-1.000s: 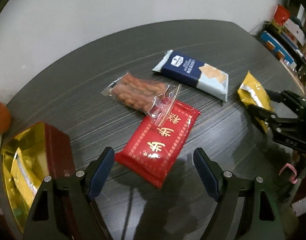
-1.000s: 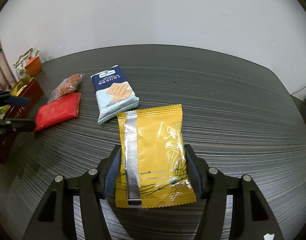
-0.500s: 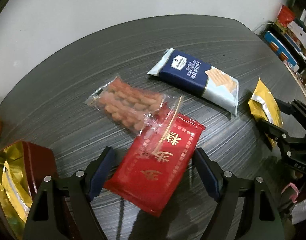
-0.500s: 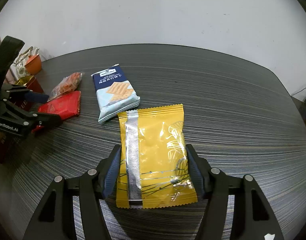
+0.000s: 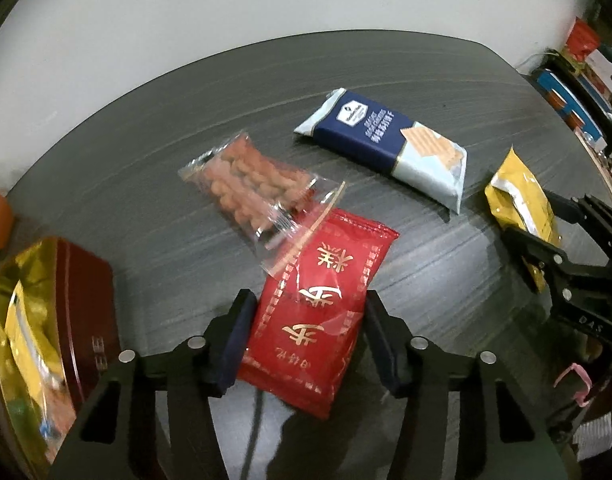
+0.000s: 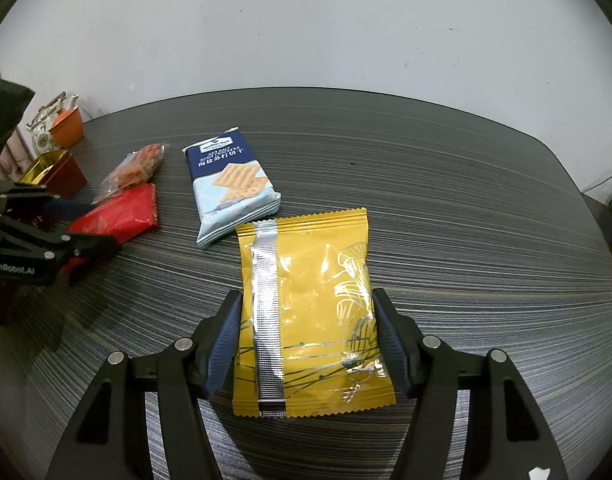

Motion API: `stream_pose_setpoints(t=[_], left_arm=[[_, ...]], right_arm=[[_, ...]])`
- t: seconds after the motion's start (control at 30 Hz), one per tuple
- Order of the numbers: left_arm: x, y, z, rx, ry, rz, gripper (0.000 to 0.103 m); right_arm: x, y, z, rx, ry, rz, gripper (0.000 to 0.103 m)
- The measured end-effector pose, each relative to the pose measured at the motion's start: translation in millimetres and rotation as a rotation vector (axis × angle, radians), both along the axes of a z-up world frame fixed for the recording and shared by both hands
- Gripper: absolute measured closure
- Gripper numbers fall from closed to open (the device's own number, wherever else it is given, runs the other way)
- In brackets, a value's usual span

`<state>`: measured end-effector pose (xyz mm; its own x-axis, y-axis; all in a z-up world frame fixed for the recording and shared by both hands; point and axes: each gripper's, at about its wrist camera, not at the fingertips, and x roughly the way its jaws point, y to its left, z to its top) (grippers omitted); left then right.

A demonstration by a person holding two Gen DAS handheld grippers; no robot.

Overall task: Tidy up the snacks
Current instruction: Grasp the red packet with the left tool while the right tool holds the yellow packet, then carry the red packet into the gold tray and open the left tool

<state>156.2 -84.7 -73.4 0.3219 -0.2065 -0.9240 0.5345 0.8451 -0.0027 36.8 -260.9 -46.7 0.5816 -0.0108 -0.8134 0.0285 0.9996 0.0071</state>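
Left wrist view: the left gripper (image 5: 308, 340) has its two fingers (image 5: 235, 340) closed in against the sides of the red packet (image 5: 320, 312), pinching it on the dark table (image 5: 145, 160). The packet's near end hangs past the fingers toward the camera. A clear bag of reddish snacks (image 5: 251, 188) lies just beyond, its sealed flap overlapping the red packet's far corner. The blue cracker pack (image 5: 386, 144) lies farther off, apart from both. At the left edge a red tin (image 5: 89, 300) with gold lining is cut off by the frame; its contents are blurred and hard to make out. At the right, the right gripper (image 5: 542, 240) straddles the yellow packet (image 5: 518, 200), which is partly hidden behind its fingers.

Right wrist view: the right gripper (image 6: 306, 340) has its pads against both long edges of the yellow packet (image 6: 306, 312), gripping it flat on the table (image 6: 466, 200). The cracker pack (image 6: 231, 188) just touches the yellow packet's far left corner. Farther left, the left gripper (image 6: 85, 232) hides much of the red packet (image 6: 125, 212); the clear bag (image 6: 135, 166) and tin (image 6: 61, 172) sit behind it.
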Motion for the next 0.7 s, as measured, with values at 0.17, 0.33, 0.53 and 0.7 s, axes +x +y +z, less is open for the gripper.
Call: stream_pose_setpoints(t=[0.17, 0.33, 0.53, 0.7], left_arm=[[-25, 3, 1, -0.007, 0.008, 0.037, 0.052], [-44, 7, 2, -0.008, 0.011, 0.063, 0.053], [-63, 13, 5, -0.034, 0.026, 0.102, 0.053], [-72, 28, 21, -0.050, -0.003, 0.114, 0.053]], right_arm=[[1, 1, 0, -0.002, 0.001, 0.000, 0.041], [1, 1, 0, -0.004, 0.002, 0.000, 0.041], [2, 3, -2, -0.006, 0.002, 0.000, 0.041], [2, 3, -2, -0.006, 0.002, 0.000, 0.041]])
